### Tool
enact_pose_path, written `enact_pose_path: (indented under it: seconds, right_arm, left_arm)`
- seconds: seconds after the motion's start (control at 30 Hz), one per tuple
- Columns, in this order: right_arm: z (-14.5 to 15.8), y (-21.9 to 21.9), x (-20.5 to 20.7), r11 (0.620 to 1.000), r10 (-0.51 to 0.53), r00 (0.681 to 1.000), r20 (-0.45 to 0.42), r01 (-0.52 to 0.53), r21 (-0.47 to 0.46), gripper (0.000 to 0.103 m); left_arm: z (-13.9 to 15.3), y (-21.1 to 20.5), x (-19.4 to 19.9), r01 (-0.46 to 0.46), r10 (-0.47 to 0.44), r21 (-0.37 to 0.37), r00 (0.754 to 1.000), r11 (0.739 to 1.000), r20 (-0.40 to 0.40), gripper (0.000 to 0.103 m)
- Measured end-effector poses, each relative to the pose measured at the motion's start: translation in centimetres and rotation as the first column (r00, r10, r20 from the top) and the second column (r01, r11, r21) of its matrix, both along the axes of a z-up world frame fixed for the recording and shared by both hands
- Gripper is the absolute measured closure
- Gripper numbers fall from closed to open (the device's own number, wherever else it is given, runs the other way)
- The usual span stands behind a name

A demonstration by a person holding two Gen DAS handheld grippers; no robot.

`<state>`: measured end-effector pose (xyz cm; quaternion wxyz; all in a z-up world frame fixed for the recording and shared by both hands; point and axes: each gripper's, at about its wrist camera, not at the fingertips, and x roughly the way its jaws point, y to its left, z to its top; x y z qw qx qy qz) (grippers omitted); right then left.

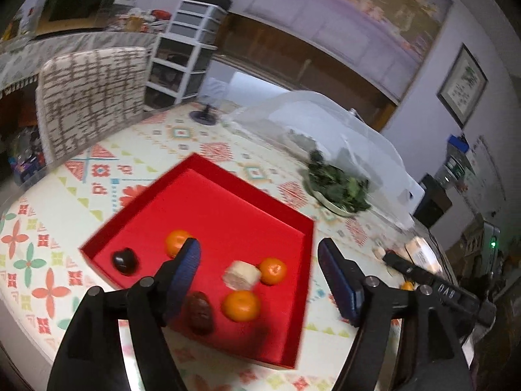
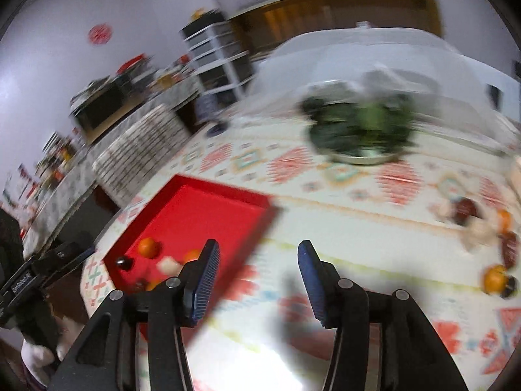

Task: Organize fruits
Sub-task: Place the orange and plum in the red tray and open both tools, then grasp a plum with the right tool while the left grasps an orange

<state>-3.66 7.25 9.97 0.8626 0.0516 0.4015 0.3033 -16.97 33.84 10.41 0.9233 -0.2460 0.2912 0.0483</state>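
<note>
Left tool (image 1: 259,275) wide open, empty, over the tray (image 1: 208,195): fruit gathered inside, three oranges (image 1: 241,305) included. Right tool (image 2: 259,282) open, empty, beside the tray; loose fruit (image 2: 495,278) waits far right on desk (image 2: 342,228).

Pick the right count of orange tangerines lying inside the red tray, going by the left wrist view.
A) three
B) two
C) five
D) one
A: the red tray holds three orange tangerines and, alongside two dark fruits and a pale piece.
</note>
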Motion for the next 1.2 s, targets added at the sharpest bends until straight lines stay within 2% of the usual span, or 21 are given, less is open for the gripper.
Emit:
enact_pose_path:
  seconds: [0.13, 0.23, 0.37, 0.6, 0.7, 0.83, 0.9, 1.07, 1.2]
  right_arm:
    - [0.6, -8.5, 0.4, 0.989, -0.147, 0.989, 0.02, 0.147, -0.005, 0.048]
    - [0.5, -15.5, 0.8, 0.96, -0.281, 0.959, 0.016, 0.282, -0.009, 0.046]
    - [-1.4, -21.2, 1.7, 0.927, -0.374, 0.927, -0.025, 0.373, -0.046, 0.046]
    - [-5.9, -23.3, 3.8, 0.927, -0.372, 0.923, -0.099, 0.363, -0.096, 0.046]
    - [-6.9, -23.0, 4.3, 0.935, -0.343, 0.935, -0.093, 0.33, -0.127, 0.052]
    - [-7.5, -22.3, 4.7, 0.94, -0.311, 0.948, -0.068, 0.297, -0.166, 0.053]
    - [-7.7, -21.9, 4.8, 0.941, -0.295, 0.954, -0.051, 0.281, -0.191, 0.059]
    - [-7.8, -22.0, 5.1, 0.949, -0.282, 0.958, -0.058, 0.27, -0.16, 0.073]
    - [-7.7, -23.5, 4.9, 0.951, -0.304, 0.949, -0.087, 0.297, -0.087, 0.074]
  left_arm:
    - [0.4, -3.4, 0.5, 0.064, -0.064, 0.021, 0.998, 0.998, 0.0, 0.027]
    - [0.3, -6.3, 1.5, 0.118, -0.117, 0.033, 0.993, 0.993, -0.012, 0.026]
    - [-0.3, -10.4, 3.6, 0.199, -0.197, 0.035, 0.979, 0.979, -0.053, 0.026]
    - [-0.9, -18.0, 6.5, 0.346, -0.335, 0.092, 0.935, 0.934, -0.12, 0.026]
    - [-1.3, -20.3, 7.5, 0.389, -0.375, 0.098, 0.917, 0.916, -0.135, 0.026]
    - [-2.0, -22.2, 9.6, 0.417, -0.403, 0.074, 0.902, 0.906, -0.153, 0.026]
    - [-2.4, -23.4, 10.8, 0.433, -0.42, 0.056, 0.892, 0.899, -0.166, 0.026]
    - [-3.4, -26.7, 13.3, 0.476, -0.461, 0.044, 0.867, 0.878, -0.188, 0.026]
    - [-4.4, -29.8, 14.9, 0.52, -0.497, 0.071, 0.843, 0.851, -0.207, 0.026]
